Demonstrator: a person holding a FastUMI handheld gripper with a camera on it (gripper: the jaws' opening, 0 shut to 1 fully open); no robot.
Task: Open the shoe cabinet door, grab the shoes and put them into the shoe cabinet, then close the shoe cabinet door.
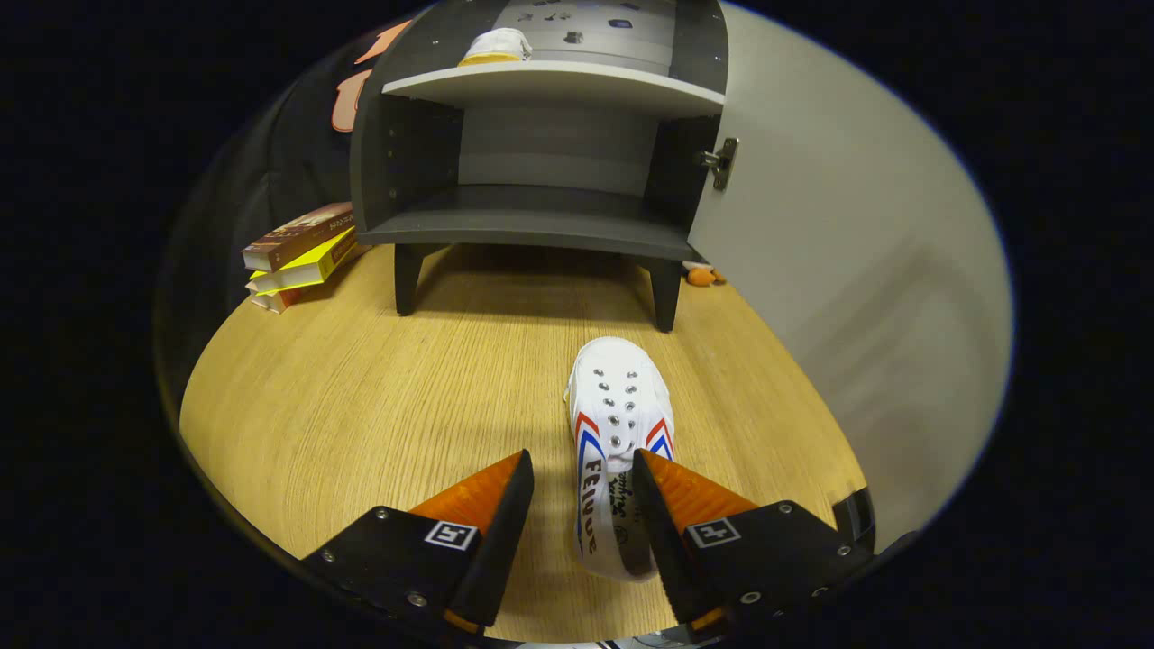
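A white canvas shoe point(618, 406) with red and blue stripes lies on the wooden floor point(361, 406), toe pointing at the shoe cabinet point(532, 225). My gripper point(581, 458) is open, with the shoe's heel end between the fingers. The right finger overlaps the shoe's side, while a gap of floor shows between the left finger and the shoe. The cabinet is dark grey and stands on short legs just beyond the shoe. Its door point(838, 252) is swung wide open to the right. A second white shoe point(496, 45) sits on the upper shelf point(559, 83); the lower shelf is bare.
A stack of books point(302, 257) lies on the floor left of the cabinet. A small orange toy point(701, 275) sits by the cabinet's right leg, near the foot of the open door.
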